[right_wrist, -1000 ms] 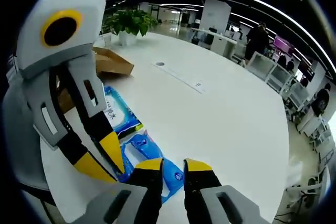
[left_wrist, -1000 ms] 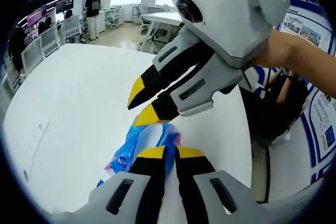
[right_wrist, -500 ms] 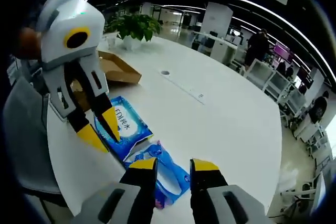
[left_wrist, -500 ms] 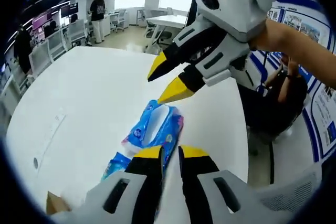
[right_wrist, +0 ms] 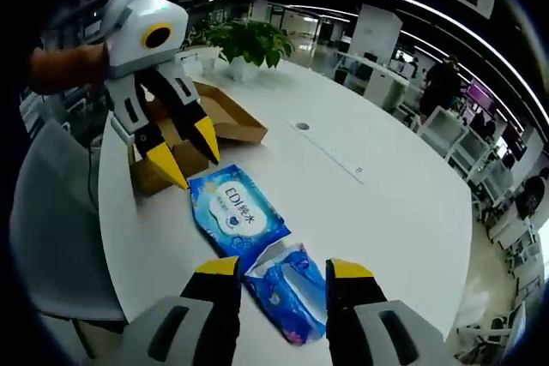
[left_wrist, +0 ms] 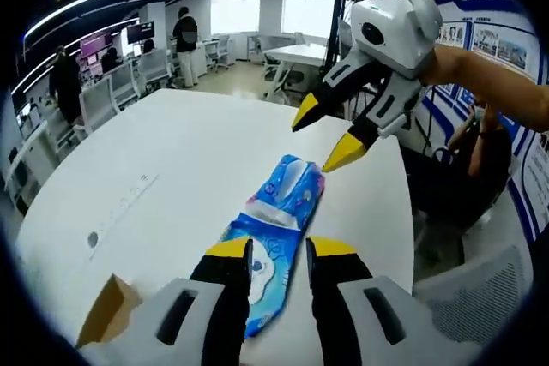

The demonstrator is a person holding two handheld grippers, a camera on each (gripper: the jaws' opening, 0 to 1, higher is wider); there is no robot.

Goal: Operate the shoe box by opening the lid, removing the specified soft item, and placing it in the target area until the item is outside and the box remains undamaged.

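The soft blue plastic pack of wet wipes (right_wrist: 234, 214) is lying flat on the round white table (right_wrist: 377, 212), out of the box, with a second, crumpled blue pouch (right_wrist: 287, 285) touching its near end. In the left gripper view the two packs (left_wrist: 279, 229) are reading as one long blue strip. Both look light and limp; the glossy film is probably slippery and would buckle under a pinch, so a fold or sealed edge seems the better place to take hold than the flat face.

The right gripper (right_wrist: 279, 267) is hanging above the crumpled pouch with its yellow-tipped black jaws spread apart and nothing between them. The left gripper (left_wrist: 279, 250) is hovering over the other end, its jaws likewise parted and empty; seen from across, the left gripper (right_wrist: 187, 156) is pointing down just beside the flat pack.

The brown cardboard shoe box (right_wrist: 202, 130) is sitting open just behind the wipes, its matte, stiff walls looking intact. A leafy green potted plant (right_wrist: 244, 40) is standing beyond it. Further off, office chairs and people are filling the room.
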